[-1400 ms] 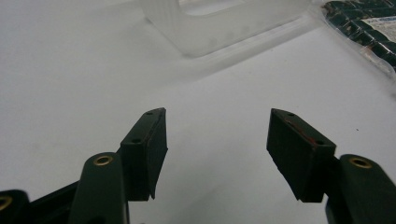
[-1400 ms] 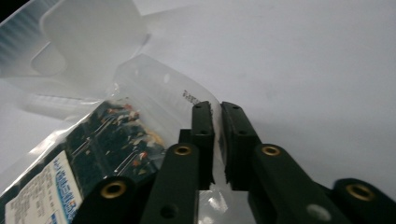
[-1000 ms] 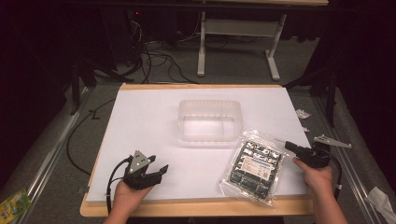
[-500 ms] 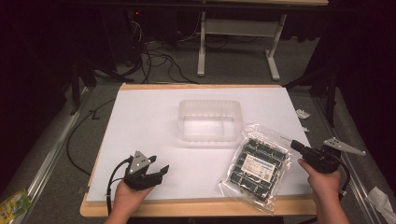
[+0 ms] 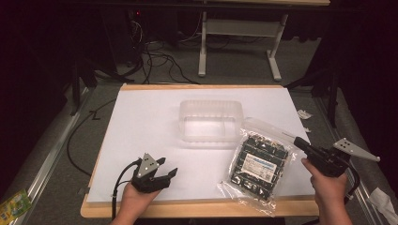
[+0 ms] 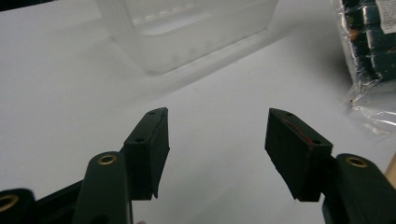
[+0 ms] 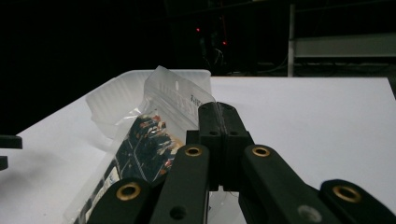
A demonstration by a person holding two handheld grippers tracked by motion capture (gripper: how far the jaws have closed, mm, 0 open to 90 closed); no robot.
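Observation:
A clear zip bag of dark packaged items lies at the front right of the white table top, its right side tilted up. My right gripper is at that raised edge, jaws pressed together on the bag's clear plastic. In the right gripper view the bag leans up against the left of the shut gripper. My left gripper rests near the front left edge, open and holding nothing. In the left gripper view the gripper stands wide apart over bare table. An empty translucent plastic tub sits mid-table.
The tub stands ahead of the left gripper, and the bag's corner is at its right. Beyond the table's far edge are cables and a white desk frame on the floor. Scraps lie on the floor at the right.
The right gripper has drawn slightly right and toward the front, and the bag's right side has risen and shifted with it. The left gripper has stayed put.

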